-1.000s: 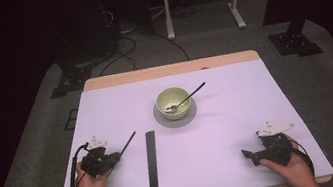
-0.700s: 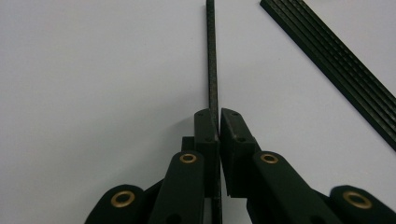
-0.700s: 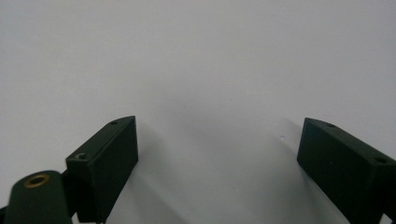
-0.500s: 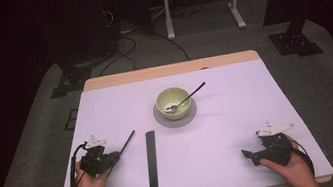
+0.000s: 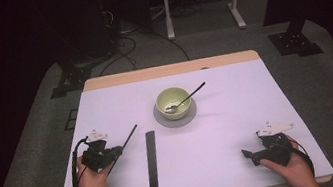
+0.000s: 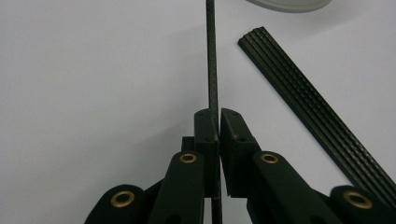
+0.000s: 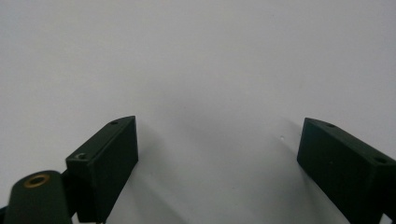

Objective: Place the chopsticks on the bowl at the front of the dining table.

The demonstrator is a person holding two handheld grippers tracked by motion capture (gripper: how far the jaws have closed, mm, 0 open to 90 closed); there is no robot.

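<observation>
my left gripper [image 6: 215, 128] is clenched on the thin black rod [image 6: 211, 60], which sticks out past its jaws toward the bowl [image 5: 173, 102], left of the ribbed strip [image 6: 313, 109]. my right gripper [image 7: 219, 154] rests spread wide, holding nothing.

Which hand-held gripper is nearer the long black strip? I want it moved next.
Left. The left hand-held gripper, shut on a thin black rod, sits just beside the black strip; the right hand-held gripper rests farther off.

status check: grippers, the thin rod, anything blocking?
Left gripper shut on thin black rod. Right gripper open, empty. Ribbed black strip lies beside rod; nothing blocking.
</observation>
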